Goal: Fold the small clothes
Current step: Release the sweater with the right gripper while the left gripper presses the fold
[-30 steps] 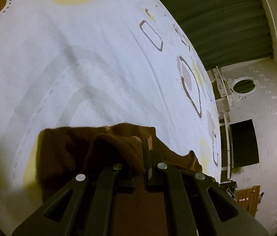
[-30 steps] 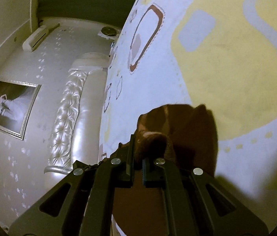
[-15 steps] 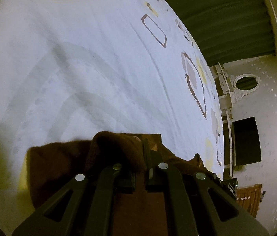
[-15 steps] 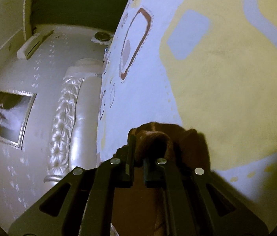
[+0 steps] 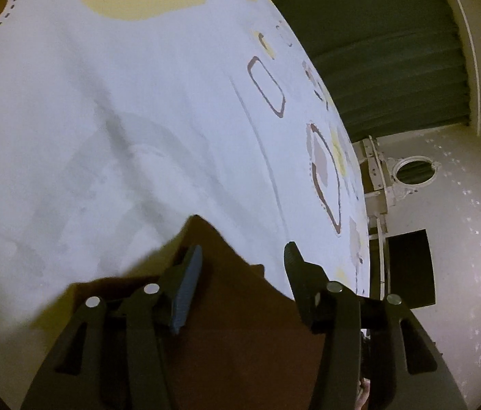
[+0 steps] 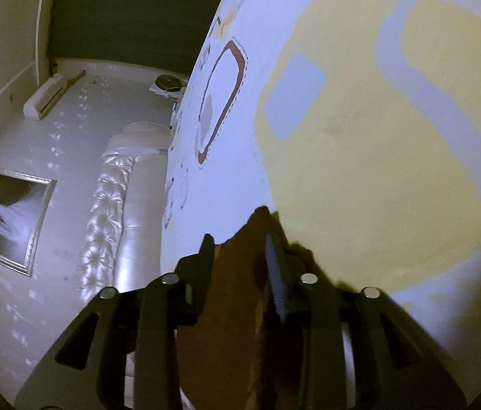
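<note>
Pale bedsheet (image 5: 138, 109) with yellow patches and brown outlined shapes, dark green curtain (image 5: 377, 44) behind the bed, round mirror (image 5: 414, 172) on the white wall, tufted cream headboard (image 6: 110, 205), framed picture (image 6: 4, 218), wall air conditioner (image 6: 45, 97)

A: What differs at the left gripper (image 5: 242, 256)?
B: Its jaws, earlier pinched on a bunched fold of the brown garment (image 5: 240, 335), are opening; the cloth now lies flatter between them.

A: And the right gripper (image 6: 240, 249)?
B: Likewise opening, its bunched fold now loosened.
</note>
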